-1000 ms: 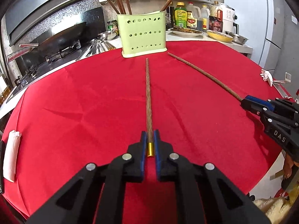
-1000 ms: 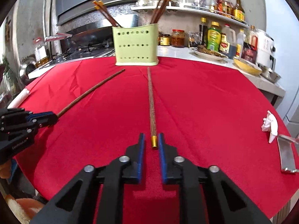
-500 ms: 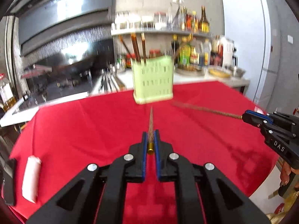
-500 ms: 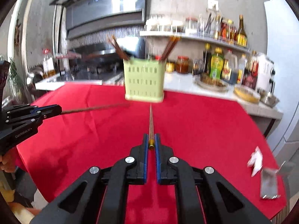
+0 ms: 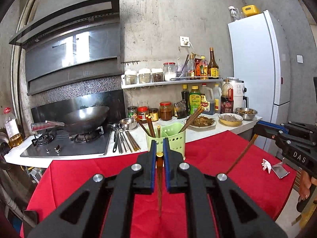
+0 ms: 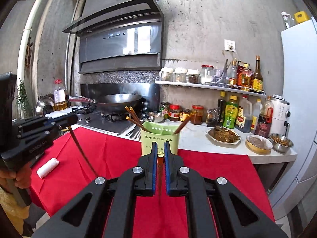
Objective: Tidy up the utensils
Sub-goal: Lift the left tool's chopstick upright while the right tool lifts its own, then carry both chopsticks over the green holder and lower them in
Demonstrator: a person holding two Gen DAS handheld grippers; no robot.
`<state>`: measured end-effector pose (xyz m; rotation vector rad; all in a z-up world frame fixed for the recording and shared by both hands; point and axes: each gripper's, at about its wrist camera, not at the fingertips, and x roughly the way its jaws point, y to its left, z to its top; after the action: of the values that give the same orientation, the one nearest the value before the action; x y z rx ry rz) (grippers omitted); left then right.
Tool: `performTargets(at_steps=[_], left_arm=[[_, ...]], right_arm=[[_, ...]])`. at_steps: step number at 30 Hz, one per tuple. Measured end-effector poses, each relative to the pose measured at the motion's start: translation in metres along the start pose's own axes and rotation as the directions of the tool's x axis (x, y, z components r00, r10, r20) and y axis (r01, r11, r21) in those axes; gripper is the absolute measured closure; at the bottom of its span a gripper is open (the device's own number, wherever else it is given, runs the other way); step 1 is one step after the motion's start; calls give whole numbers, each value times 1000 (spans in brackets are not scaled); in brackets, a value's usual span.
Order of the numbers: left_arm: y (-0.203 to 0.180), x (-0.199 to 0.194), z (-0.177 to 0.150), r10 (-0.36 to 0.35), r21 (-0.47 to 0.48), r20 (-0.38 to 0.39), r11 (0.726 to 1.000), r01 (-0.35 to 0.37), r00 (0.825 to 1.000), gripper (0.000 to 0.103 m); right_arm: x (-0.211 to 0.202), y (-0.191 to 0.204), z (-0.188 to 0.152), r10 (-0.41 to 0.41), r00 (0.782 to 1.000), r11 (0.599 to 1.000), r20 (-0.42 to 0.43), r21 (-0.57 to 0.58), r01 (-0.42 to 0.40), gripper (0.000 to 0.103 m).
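Left gripper (image 5: 159, 154): we find its jaws pinching a chopstick (image 5: 159, 188) just below the brass cap, the stick hanging tip-down over the red cloth (image 5: 83, 178). Right gripper (image 6: 160, 154): jaws likewise clamped on a second chopstick (image 6: 160, 176) near its brass end, tip pointing down toward the cloth. Each gripper also shows at the edge of the other's view, its stick slanting down from the blue fingertips. Holder (image 5: 172, 140): pale green, perforated, with compartments, standing at the far edge of the cloth, straight ahead of both grippers; we count several chopsticks already upright or leaning in it, some to the left side, some to the right. Counter (image 5: 200, 131) beyond the holder: jars, sauce bottles, a plate of food (image 5: 200, 121), two bowls. Stove (image 5: 65, 145), far left: a wok (image 5: 85, 117) on the burner, with loose metal utensils (image 5: 124, 141) lying on the counter beside it. Cloth, left near side: a white roll (image 6: 48, 167). Cloth, right side: a crumpled tissue (image 5: 266, 165) beside a small metal stand (image 5: 280, 169). Fridge (image 5: 255, 63), far right, white.
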<state>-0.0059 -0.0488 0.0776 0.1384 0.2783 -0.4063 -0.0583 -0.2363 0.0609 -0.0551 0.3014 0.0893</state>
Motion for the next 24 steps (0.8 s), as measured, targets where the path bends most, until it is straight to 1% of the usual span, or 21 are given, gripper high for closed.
performTargets(at_steps=[3,5,6,9,10,13,18,20,21,22,24], left_arm=[[6,2,-2,10,-17,8,1000,-10,1000,96],[8,4,-3,40,-8,7,999,-40,999,96],[10,7,-4,46,-8,-3,999,-46,999,96],[14,21,-15,31,-26,-61,999,-33,998,96],[15,25,-18,29,-27,-73,999,-31,997,96],[18,43,-36,5,-49,-143,999,-13,990,96],[17,58,-61,5,-52,-192,999,-15,981,96],[16,59,-64,15,-44,-183,999,-24,983,96],[17,59,-63,9,-49,-183,999,-18,983,97],[16,60,-60,10,-42,-179,999,-18,984,97],[16,62,-49,19,-30,-148,999,-24,989,97]], right_arm=[[8,1,4,-13,1000,1000,4,-9,13,96],[12,4,6,-25,1000,999,7,-20,25,96],[16,4,7,-26,1000,999,6,-22,26,96],[27,4,4,-39,999,999,2,-25,39,95],[31,3,2,-34,999,999,-8,-19,34,95],[46,1,-8,-28,998,1000,-50,-9,28,96],[78,3,-41,-16,989,1000,-147,-8,15,96],[85,5,-51,-22,986,1000,-167,-15,20,96],[85,6,-53,-30,986,999,-162,-23,26,96],[85,7,-53,-28,986,999,-162,-26,25,96],[85,7,-47,-22,988,999,-153,-29,18,96]])
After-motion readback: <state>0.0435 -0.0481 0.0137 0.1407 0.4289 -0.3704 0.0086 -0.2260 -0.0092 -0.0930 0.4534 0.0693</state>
